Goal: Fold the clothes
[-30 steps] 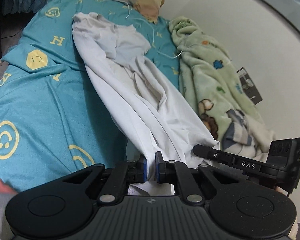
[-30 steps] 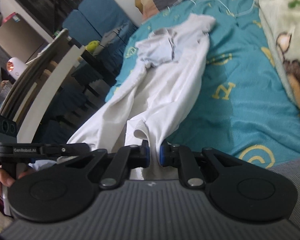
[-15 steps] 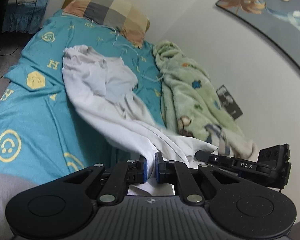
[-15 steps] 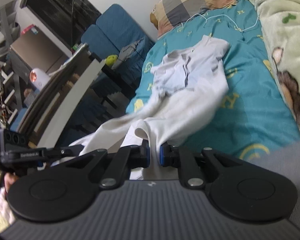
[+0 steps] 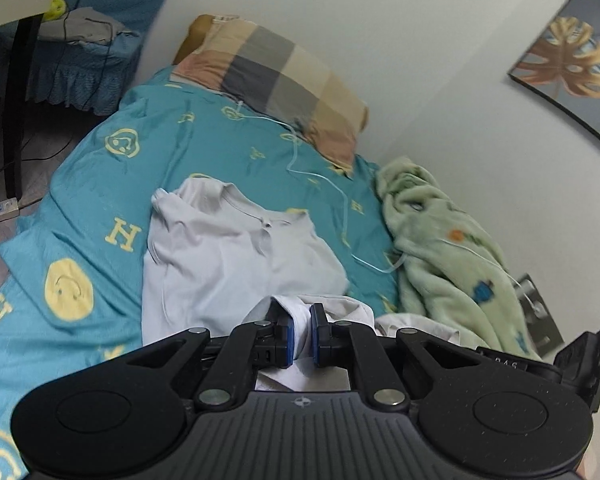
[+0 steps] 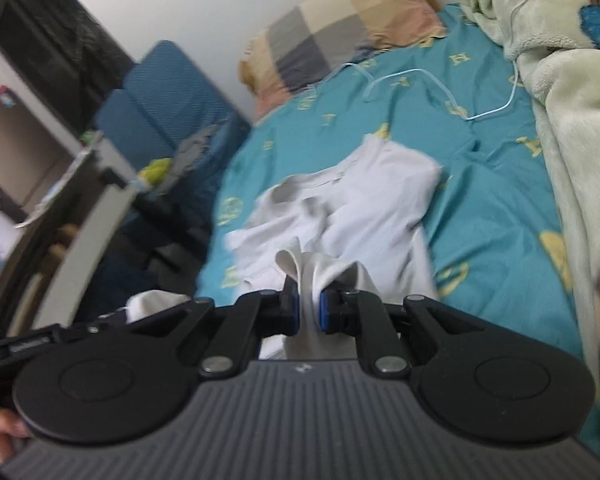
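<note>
left wrist view: left gripper [image 5: 302, 334] closed on a bunched hem of the white shirt [image 5: 236, 256], whose collar end lies spread ahead of it on the teal bedspread [image 5: 100, 208]. right wrist view: right gripper [image 6: 309, 307] likewise pinches a fold of the shirt [image 6: 364, 204]. cloth between and below the grippers is hidden by their bodies; right view blurred.

A white collared shirt [image 5: 236, 264] lies crumpled on the teal bed sheet, its collar end pointing toward the pillow and its body bunched in loose folds. Its near hem [image 6: 312, 276] is lifted off the bed, gathered into two pinched, upright ridges of cloth.
</note>
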Motion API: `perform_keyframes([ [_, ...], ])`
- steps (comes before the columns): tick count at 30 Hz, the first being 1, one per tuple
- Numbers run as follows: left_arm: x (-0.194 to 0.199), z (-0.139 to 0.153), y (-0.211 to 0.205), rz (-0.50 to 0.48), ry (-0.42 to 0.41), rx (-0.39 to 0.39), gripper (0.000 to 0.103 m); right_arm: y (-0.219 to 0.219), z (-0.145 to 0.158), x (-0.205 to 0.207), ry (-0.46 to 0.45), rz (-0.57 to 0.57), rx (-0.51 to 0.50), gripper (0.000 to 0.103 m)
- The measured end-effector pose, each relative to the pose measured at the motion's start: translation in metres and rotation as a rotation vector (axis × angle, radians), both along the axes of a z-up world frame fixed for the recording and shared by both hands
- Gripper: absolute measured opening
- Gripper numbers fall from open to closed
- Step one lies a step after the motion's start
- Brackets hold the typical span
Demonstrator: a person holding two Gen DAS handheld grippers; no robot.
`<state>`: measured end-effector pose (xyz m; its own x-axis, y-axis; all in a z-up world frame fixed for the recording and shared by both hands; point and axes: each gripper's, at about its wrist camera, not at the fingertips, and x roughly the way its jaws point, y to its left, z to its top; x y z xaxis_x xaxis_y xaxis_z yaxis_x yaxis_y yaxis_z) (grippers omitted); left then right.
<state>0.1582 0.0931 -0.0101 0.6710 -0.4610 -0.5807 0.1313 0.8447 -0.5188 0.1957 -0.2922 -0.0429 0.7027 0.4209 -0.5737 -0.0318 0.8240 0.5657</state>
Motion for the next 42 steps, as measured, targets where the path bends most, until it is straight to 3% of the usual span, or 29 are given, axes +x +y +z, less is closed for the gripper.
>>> perform_keyframes([
  [7,0.088,-0.062,-0.019,0.012,0.053,0.144,0.009,-0.008,-0.072,0.073,0.071,-0.052,0.007,0.013],
  [13,0.129,-0.119,-0.016,0.036,0.15,0.154,0.009,0.004,-0.109,0.098,0.084,-0.024,-0.068,0.013],
  [18,0.134,-0.128,-0.017,0.022,0.158,0.153,0.015,0.004,-0.115,0.101,0.081,-0.033,-0.049,0.014],
  [21,0.127,-0.121,-0.019,0.018,0.158,0.154,0.031,-0.001,-0.111,0.1,0.093,-0.039,-0.009,0.018],
  [22,0.123,-0.117,-0.021,0.013,0.153,0.154,0.04,-0.002,-0.109,0.099,0.095,-0.04,0.004,0.028],
  [23,0.118,-0.112,-0.022,0.012,0.144,0.16,0.05,-0.003,-0.106,0.096,0.091,-0.04,0.016,0.044],
  [26,0.099,-0.097,-0.03,0.006,0.116,0.209,0.062,0.0,-0.092,0.083,0.048,-0.036,0.011,0.077],
  [29,0.074,-0.082,-0.037,-0.009,0.084,0.232,0.073,0.001,-0.081,0.062,0.035,-0.036,0.014,0.08],
  [33,0.034,-0.067,-0.041,-0.03,0.058,0.231,0.079,0.003,-0.066,0.033,0.024,-0.038,0.021,0.08],
  [36,0.006,-0.063,-0.042,-0.036,0.079,0.228,0.079,0.005,-0.055,0.012,0.015,-0.038,0.026,0.08],
  [42,-0.036,-0.073,-0.031,-0.012,0.192,0.132,0.081,0.006,-0.048,-0.03,0.045,-0.074,0.093,0.08],
])
